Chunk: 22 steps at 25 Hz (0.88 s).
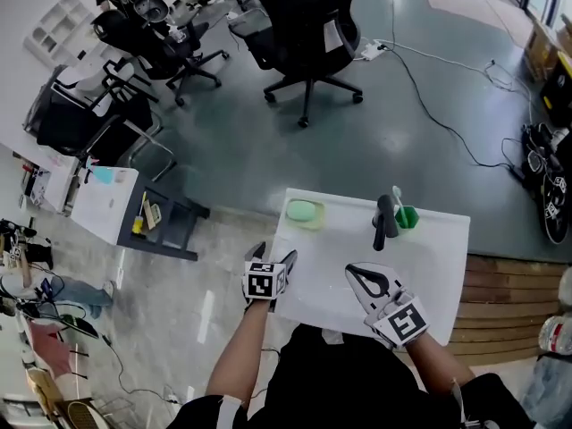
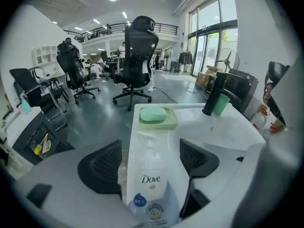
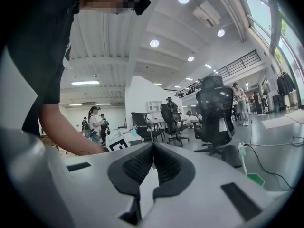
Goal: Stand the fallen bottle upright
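Observation:
A white Dove pump bottle lies on its side along the left part of the white sink counter. Its pump end points at the soap dish. My left gripper has one black pad against each side of the bottle, base end deep between them. In the head view the left gripper sits at the counter's left front edge, and the bottle is hard to make out, white on white. My right gripper hovers over the counter's front middle, shut and empty, tilted up toward the room.
A green soap bar lies in its dish at the back left. A black faucet and a green cup stand at the back. Office chairs, floor cables and a grey cabinet lie beyond the counter.

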Each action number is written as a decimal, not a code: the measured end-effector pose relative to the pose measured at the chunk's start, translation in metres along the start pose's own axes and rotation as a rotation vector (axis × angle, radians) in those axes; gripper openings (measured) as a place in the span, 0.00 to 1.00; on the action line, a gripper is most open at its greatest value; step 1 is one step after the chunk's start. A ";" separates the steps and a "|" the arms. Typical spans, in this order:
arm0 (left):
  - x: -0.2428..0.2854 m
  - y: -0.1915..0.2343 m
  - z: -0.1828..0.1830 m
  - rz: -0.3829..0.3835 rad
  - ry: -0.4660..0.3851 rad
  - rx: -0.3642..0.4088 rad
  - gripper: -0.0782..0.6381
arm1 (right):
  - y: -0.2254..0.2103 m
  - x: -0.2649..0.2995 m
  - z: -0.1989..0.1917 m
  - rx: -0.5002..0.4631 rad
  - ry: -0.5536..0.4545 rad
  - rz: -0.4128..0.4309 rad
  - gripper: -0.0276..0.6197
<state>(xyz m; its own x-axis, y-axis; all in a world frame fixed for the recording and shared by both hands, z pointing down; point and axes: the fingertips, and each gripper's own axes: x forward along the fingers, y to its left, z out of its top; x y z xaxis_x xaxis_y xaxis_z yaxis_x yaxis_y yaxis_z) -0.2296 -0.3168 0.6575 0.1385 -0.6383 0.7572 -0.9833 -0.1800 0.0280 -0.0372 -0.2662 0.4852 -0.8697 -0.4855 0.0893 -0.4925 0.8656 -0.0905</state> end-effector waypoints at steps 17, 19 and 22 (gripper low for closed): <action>0.049 0.015 -0.010 -0.072 0.195 0.005 0.65 | -0.021 0.026 0.009 0.015 -0.055 -0.074 0.07; 0.048 0.015 -0.011 -0.073 0.194 0.003 0.64 | -0.023 0.029 0.009 0.018 -0.059 -0.081 0.07; 0.048 0.018 -0.010 -0.044 0.178 0.005 0.46 | -0.025 0.031 0.009 0.026 -0.068 -0.090 0.07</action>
<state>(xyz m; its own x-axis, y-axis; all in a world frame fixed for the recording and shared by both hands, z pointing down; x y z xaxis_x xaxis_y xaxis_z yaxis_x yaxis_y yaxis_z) -0.2418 -0.3434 0.7012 0.1578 -0.4876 0.8587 -0.9761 -0.2086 0.0609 -0.0526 -0.3037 0.4817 -0.8218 -0.5689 0.0312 -0.5685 0.8152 -0.1107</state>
